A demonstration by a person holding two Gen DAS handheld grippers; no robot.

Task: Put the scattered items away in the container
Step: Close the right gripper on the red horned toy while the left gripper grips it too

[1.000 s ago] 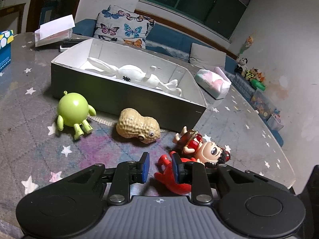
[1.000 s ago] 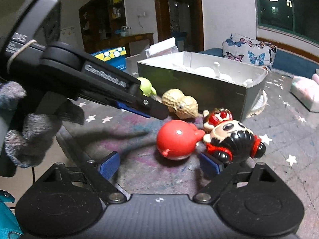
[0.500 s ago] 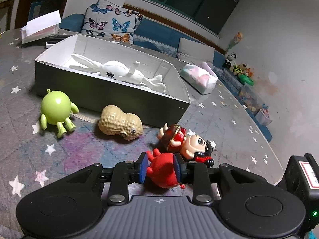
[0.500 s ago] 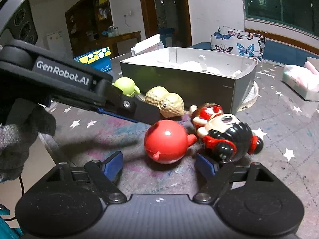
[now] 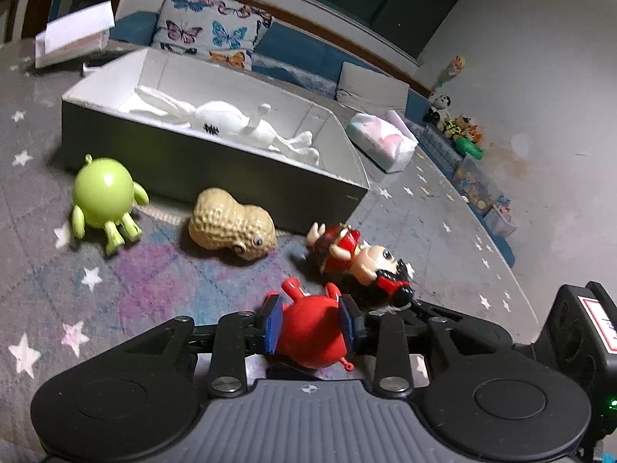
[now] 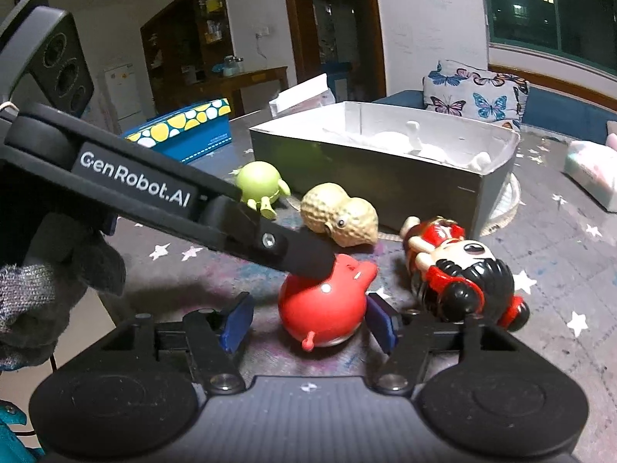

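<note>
My left gripper (image 5: 310,326) is shut on a red pig toy (image 5: 312,333), which also shows in the right wrist view (image 6: 324,305) resting on the table. My right gripper (image 6: 308,324) is open, its blue pads on either side of the same pig without touching it. A doll with black hair and red clothes (image 5: 358,260) (image 6: 459,270) lies just right of the pig. A peanut toy (image 5: 231,227) (image 6: 339,214) and a green round toy (image 5: 104,200) (image 6: 260,185) lie in front of the grey box (image 5: 216,171) (image 6: 385,177), which holds a white rabbit toy (image 5: 223,121).
A blue box with yellow dots (image 6: 185,131) stands at the far left of the table. A pink-and-white tissue pack (image 5: 381,141) lies right of the box, and a white paper box (image 5: 73,38) behind it. The star-patterned table's edge runs near my grippers.
My left gripper moved forward over the red pig and closed on it. My right gripper's pads came closer together around the pig.
</note>
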